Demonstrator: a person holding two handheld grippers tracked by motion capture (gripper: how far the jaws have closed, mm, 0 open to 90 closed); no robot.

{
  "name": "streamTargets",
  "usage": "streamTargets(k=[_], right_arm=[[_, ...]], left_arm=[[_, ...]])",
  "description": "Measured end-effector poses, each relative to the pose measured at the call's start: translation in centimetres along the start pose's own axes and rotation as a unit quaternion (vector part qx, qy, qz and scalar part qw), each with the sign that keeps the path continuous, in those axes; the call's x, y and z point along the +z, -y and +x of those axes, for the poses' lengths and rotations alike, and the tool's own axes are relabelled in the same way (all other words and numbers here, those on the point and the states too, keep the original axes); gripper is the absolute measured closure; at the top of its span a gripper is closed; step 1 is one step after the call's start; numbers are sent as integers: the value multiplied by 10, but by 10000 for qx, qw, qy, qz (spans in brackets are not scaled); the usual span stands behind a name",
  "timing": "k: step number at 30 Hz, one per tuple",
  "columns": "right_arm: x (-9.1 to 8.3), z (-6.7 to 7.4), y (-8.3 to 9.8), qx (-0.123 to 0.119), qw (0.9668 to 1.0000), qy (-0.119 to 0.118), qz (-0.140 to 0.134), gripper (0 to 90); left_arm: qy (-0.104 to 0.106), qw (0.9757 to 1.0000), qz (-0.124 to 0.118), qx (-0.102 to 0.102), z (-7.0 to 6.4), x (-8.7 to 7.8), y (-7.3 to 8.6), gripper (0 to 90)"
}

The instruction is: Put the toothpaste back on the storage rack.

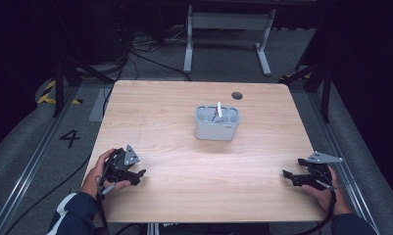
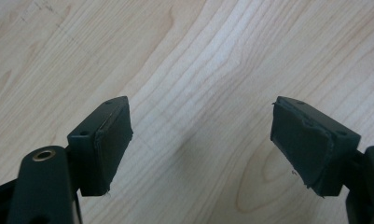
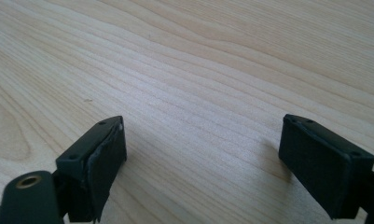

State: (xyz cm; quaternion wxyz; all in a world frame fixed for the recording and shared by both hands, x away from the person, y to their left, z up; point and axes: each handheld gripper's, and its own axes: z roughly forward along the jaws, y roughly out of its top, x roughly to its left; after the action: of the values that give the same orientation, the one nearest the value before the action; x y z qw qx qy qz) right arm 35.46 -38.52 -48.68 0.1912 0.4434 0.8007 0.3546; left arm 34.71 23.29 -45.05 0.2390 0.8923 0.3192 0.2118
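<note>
Pale wood grain runs across a table [image 1: 184, 161] that stands on a dark studio floor, with a grey desk frame [image 1: 228, 34] and loose cables beyond its far edge. Near the table's middle, slightly toward the far side, sits a grey compartmented holder [image 1: 217, 123] with a thin white stick-like item [image 1: 219, 108] standing tilted in one of its right-hand compartments; which item it is cannot be told at this size. Both grippers rest low at the near edge, well apart from the holder and from each other. At the near left, a hand [image 1: 100, 172] in a dark sleeve with a white stripe grasps the left gripper [image 1: 139, 176], whose black jaws point toward the table's middle. Seen along that gripper's own view, the left gripper [image 2: 201, 144] has its jaws spread wide, bare wood between the pads [image 2: 112, 144] and nothing pinched or touched. At the near right, the other hand [image 1: 326, 193] holds the right gripper [image 1: 288, 175], its grey three-cornered plate on top and its jaws pointing left across the table. Its own view shows the right gripper [image 3: 201, 163] likewise with jaws spread wide over the bare tabletop, pads [image 3: 105, 163] just above the wood, gripping nothing.
</note>
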Motion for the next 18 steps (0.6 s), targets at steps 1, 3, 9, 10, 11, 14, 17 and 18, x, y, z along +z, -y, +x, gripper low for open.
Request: streamTargets(k=[1, 3, 9, 10, 11, 14, 17, 18], right_arm=[[0, 0, 0, 1, 10000, 1, -5, 150], [0, 0, 0, 0, 10000, 0, -1, 150], [0, 0, 0, 3, 10000, 5, -2, 150], [0, 0, 0, 3, 10000, 5, -2, 150], [0, 0, 0, 3, 10000, 4, -1, 150], [0, 0, 0, 3, 10000, 3, -1, 150], [0, 0, 0, 2, 10000, -3, -4, 150], [0, 0, 0, 1, 10000, -4, -4, 150]], left_arm=[[49, 10000, 8, -22, 1, -1, 2, 204], [60, 9998, -49, -169, 2, -2, 8, 185], [50, 9992, -51, -384, 4, -4, 29, 180], [79, 9991, -7, -423, 4, -5, 32, 178], [36, 9988, -49, -484, 5, -4, 37, 178], [167, 9972, -160, -718, 9, -8, 48, 170], [279, 9946, -306, -953, 14, -9, 59, 170], [344, 9935, -338, -1033, 15, -9, 62, 168]])
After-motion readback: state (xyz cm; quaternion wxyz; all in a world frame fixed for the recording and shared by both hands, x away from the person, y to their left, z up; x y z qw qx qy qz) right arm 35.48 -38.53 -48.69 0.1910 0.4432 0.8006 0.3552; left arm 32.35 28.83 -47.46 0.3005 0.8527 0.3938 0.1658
